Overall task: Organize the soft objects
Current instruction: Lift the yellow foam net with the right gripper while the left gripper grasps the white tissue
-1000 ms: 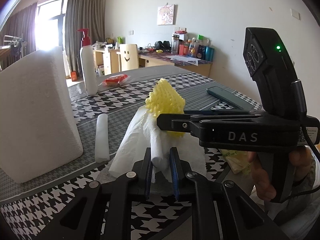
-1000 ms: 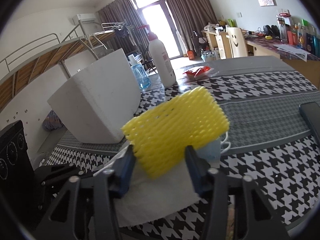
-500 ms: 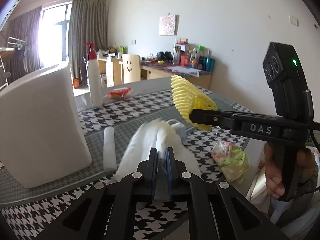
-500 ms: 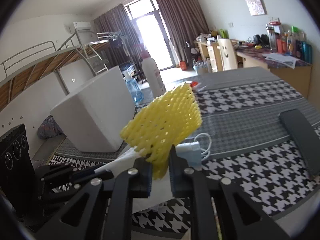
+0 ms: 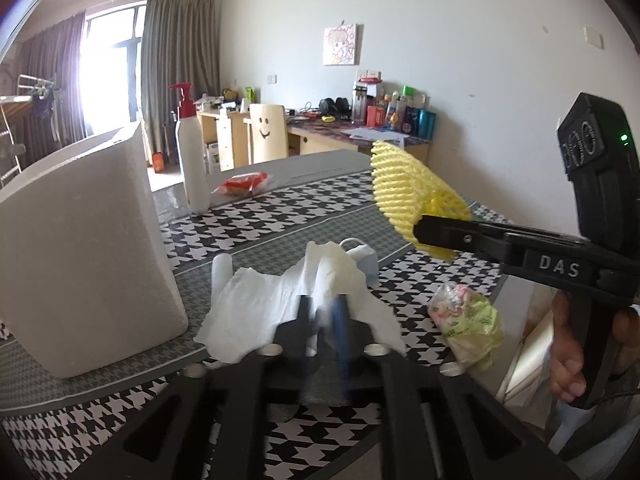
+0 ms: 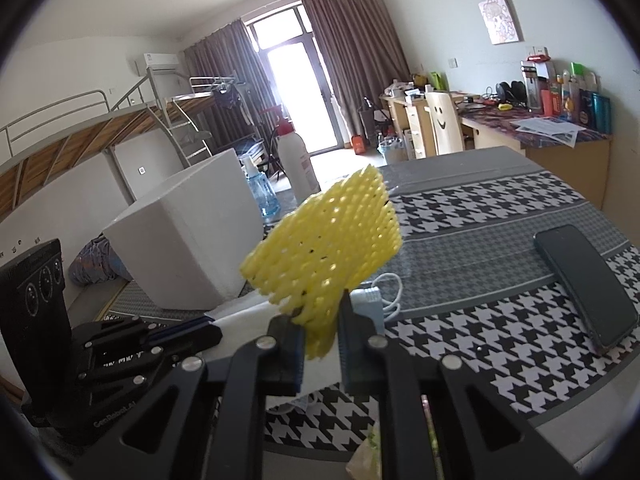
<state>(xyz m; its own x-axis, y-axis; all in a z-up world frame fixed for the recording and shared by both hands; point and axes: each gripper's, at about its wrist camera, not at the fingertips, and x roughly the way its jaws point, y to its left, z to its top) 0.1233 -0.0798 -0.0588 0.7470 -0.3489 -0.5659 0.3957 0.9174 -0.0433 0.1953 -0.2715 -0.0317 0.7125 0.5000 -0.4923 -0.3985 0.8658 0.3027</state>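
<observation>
A yellow foam net (image 6: pixel 328 248) hangs in the air with my right gripper (image 6: pixel 318 316) shut on its lower edge. In the left wrist view that net (image 5: pixel 404 192) sits at the tip of the right gripper (image 5: pixel 418 228), above the table on the right. A crumpled white tissue (image 5: pixel 280 300) lies on the houndstooth cloth and drapes around my left gripper (image 5: pixel 322 304). Its jaws are opening, blurred, with a fold of tissue between them that the pads do not press. The left gripper (image 6: pixel 200 326) also shows at the lower left of the right wrist view.
A big white foam box (image 5: pixel 80 240) stands at the left, with a white foam roll (image 5: pixel 222 272) beside it. A face mask (image 5: pixel 362 256) lies behind the tissue and a green snack bag (image 5: pixel 468 320) by the table edge. A phone (image 6: pixel 584 280) lies right; a pump bottle (image 5: pixel 192 160) and red packet (image 5: pixel 242 183) stand far back.
My right gripper closed on the yellow net and lifted it off the tissue, up and to the right. My left jaws pinched the tissue, then spread apart again.
</observation>
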